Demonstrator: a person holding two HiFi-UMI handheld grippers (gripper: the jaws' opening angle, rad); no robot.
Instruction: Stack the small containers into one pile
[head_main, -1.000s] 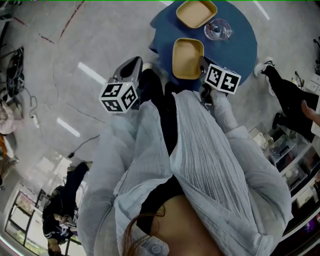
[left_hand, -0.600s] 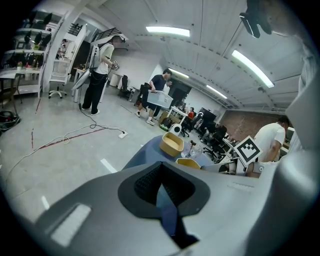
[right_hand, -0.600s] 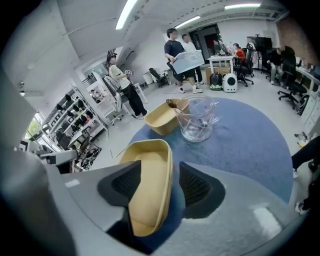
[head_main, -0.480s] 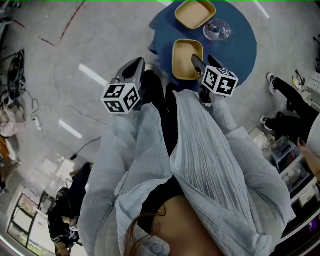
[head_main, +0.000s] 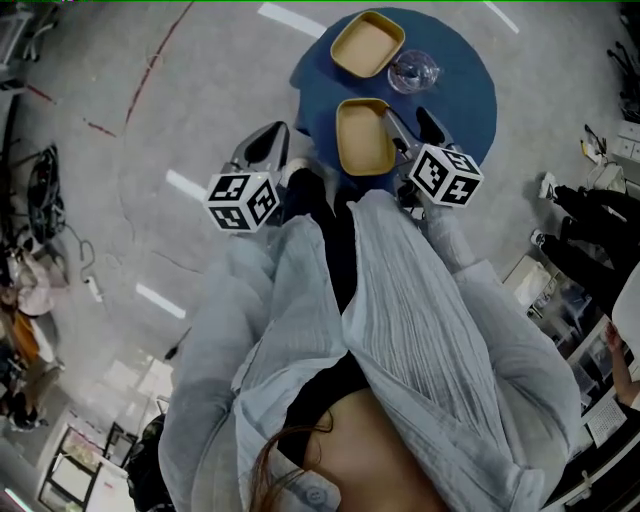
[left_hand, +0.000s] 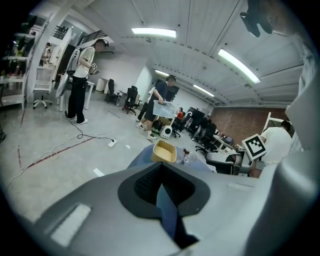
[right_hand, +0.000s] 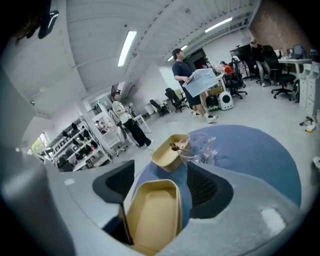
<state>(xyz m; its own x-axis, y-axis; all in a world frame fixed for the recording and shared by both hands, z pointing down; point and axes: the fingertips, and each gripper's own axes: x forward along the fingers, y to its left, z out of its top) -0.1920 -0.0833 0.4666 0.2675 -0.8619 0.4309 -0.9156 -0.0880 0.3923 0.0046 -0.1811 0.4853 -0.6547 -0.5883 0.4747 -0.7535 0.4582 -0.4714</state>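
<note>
Two small yellow containers sit on the round blue table (head_main: 460, 100). The near container (head_main: 363, 137) (right_hand: 152, 215) lies at the table's front. The far container (head_main: 367, 45) (right_hand: 171, 150) (left_hand: 164, 151) stands behind it. My right gripper (head_main: 408, 125) (right_hand: 160, 187) hovers at the near container's right edge. Its jaws have just been opening and stand open, and the container shows low in the gap with neither pad pressing on it. My left gripper (head_main: 268, 140) (left_hand: 161, 167) hangs left of the table, off its edge, shut and holding nothing.
A clear glass-like item (head_main: 413, 72) (right_hand: 200, 147) rests right of the far container. Grey floor surrounds the table. People stand and sit beyond it, a white cable (left_hand: 75, 140) runs over the floor, and shelves and boxes crowd the right side (head_main: 560, 300).
The right gripper's jaws have parted from the near container's right rim and lifted a little. The left gripper has shifted slightly. Both containers stay put on the table.
</note>
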